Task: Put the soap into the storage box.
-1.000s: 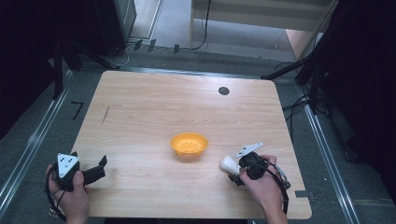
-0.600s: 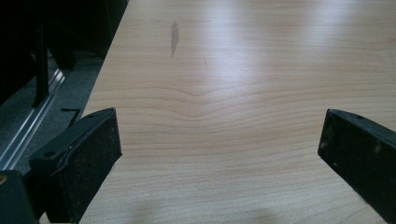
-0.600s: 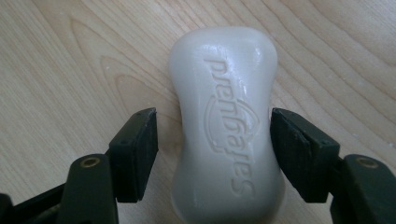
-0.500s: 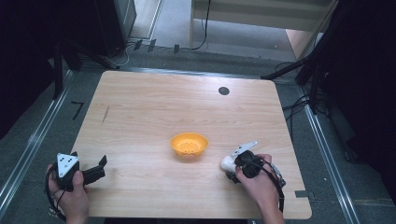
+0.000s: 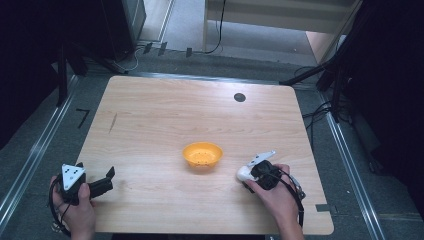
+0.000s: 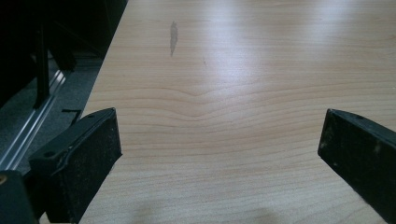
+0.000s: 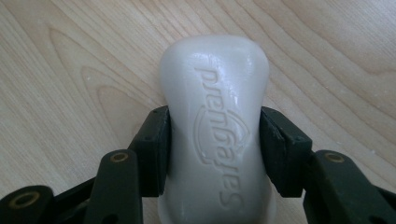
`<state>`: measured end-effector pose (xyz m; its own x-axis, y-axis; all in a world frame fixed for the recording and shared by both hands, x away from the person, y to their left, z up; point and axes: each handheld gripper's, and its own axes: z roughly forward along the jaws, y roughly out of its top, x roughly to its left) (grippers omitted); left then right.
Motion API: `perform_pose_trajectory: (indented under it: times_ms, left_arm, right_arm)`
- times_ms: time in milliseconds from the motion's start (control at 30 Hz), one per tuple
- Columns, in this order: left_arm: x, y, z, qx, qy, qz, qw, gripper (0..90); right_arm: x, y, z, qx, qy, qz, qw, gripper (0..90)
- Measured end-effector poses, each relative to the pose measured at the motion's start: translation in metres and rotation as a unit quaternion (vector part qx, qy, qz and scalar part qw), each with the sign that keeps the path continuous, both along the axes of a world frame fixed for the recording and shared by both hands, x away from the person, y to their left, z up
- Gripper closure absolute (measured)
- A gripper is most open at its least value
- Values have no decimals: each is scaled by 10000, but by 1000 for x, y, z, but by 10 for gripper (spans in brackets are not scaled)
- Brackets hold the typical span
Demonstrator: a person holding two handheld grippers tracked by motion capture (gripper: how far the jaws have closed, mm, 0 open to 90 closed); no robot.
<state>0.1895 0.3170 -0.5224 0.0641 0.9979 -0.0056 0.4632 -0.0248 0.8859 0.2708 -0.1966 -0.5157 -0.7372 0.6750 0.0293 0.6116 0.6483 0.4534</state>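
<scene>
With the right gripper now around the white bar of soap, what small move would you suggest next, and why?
Probably a short lift straight up. The right gripper has just been closing, and its pads now press both sides of the soap bar, which lies on the table. The orange bowl sits nearby, a plausible target.

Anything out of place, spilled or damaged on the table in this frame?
Nothing spilled or broken. The orange bowl sits upright, and the right gripper is shut squarely on the white soap bar. The one blemish is a dark streak on the table near its left edge.
</scene>
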Motion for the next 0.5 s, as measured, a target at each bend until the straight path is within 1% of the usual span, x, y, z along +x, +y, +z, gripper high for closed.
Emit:
perform_pose_trajectory:
  times_ms: [267,500]
  left_arm:
    - [0,-1,0,13,5,14,10000,0]
    - [0,0,0,4,9,7,10000,0]
  right_arm:
    - [3,2,2,-115,106,101,9998,497]
    - [3,2,3,-200,60,161,9997,500]
